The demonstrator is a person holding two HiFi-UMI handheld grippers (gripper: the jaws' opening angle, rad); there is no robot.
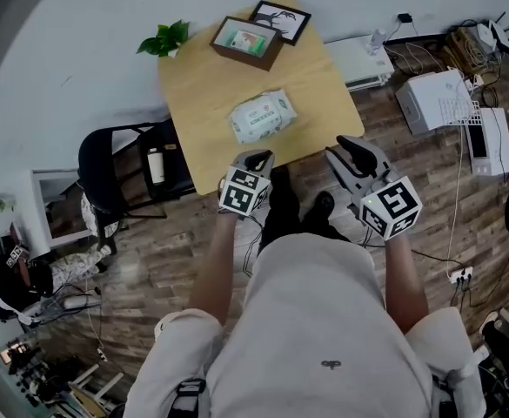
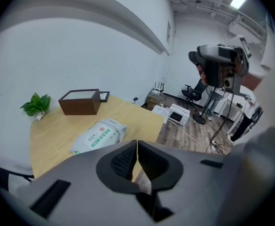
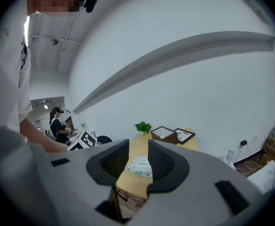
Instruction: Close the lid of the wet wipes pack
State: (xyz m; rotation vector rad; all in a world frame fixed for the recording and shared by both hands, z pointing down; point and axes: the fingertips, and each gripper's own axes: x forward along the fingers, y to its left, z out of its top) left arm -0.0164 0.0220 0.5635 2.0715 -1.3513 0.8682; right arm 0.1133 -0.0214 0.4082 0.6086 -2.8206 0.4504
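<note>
Before the near edge of the worktop [image 1: 193, 94], the left tongs [image 1: 256, 158] were pressed shut on nothing; the right tongs [image 1: 350, 146] stood parted, empty. Farther on, the wipes pack [image 1: 262, 117] lay mid-worktop, clear of both, with a box [image 1: 248, 42] and plant [image 1: 164, 39] behind it.

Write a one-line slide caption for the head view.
Wet wipes pack on the wooden table; left gripper shut, right gripper open, both short of the pack.
</note>
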